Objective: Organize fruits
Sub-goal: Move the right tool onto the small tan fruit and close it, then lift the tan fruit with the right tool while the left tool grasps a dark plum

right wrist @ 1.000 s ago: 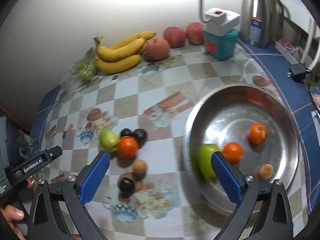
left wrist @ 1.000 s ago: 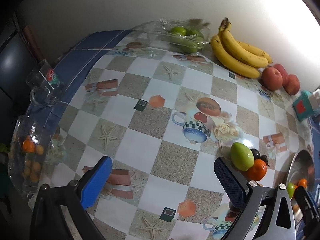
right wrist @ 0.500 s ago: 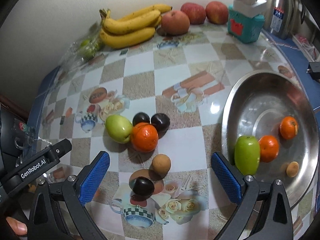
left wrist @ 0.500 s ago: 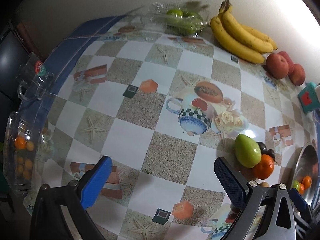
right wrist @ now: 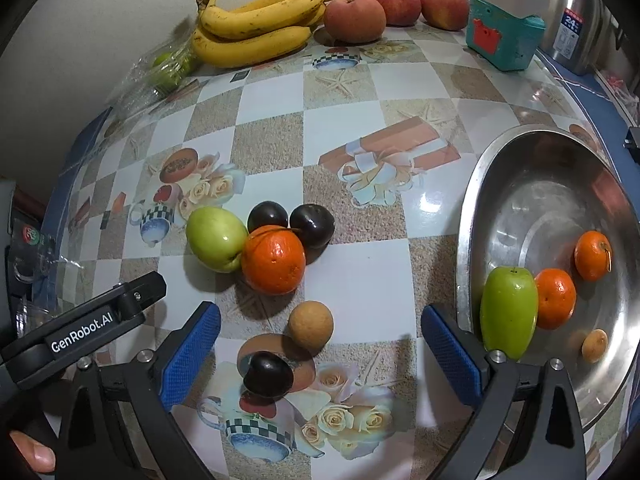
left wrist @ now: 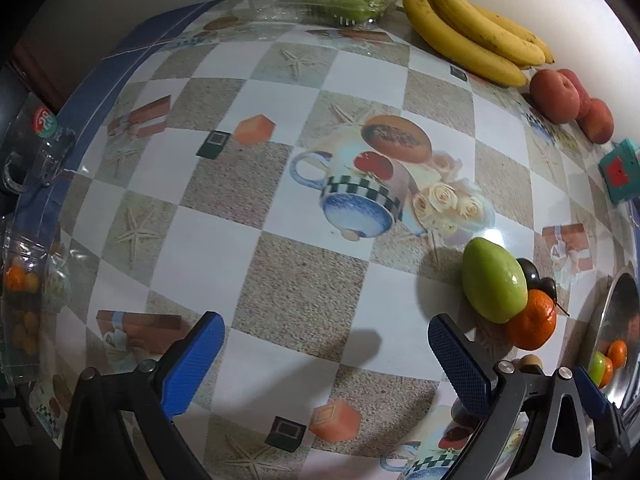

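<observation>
Now reaching for more fruit: right gripper [right wrist: 316, 354] wide open, holding nothing, small brown fruit [right wrist: 311, 326] between its jaws. Next, lower and squeeze gently.

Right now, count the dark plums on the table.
3. Two plums sit side by side behind the orange; a third plum lies nearer the right gripper. None shows in the bowl.
</observation>
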The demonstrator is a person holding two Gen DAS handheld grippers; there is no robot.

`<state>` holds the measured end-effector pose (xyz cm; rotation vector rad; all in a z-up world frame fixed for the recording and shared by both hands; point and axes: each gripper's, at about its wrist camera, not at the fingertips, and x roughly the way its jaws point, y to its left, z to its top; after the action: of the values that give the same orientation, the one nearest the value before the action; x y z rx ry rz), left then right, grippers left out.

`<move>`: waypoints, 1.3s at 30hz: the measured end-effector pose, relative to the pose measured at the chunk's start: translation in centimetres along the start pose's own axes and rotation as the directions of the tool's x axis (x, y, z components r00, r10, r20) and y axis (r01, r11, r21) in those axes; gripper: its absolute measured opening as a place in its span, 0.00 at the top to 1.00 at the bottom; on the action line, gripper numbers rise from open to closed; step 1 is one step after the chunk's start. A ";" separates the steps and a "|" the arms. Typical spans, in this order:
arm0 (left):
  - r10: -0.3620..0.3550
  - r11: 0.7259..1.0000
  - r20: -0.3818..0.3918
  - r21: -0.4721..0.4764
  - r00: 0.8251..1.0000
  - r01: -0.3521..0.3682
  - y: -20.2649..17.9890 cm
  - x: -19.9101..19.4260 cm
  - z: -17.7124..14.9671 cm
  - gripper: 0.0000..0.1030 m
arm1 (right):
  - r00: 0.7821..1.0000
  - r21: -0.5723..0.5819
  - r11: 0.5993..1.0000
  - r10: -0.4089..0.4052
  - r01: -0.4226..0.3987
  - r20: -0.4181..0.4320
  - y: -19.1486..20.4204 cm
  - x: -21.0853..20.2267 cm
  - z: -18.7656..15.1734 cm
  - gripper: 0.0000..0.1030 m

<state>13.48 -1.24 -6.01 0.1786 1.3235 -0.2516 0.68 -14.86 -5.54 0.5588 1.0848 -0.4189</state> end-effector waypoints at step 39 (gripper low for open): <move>-0.086 0.985 -0.015 0.146 0.996 0.087 -5.6 -1.8 -2.1 0.01 | 0.998 0.121 0.991 0.055 -0.057 0.015 -3.1 -2.9 -1.7 0.75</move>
<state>9.52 -5.86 -4.66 0.2467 1.3232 -0.4230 -3.53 -16.09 -4.15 0.6922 1.0350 -0.4404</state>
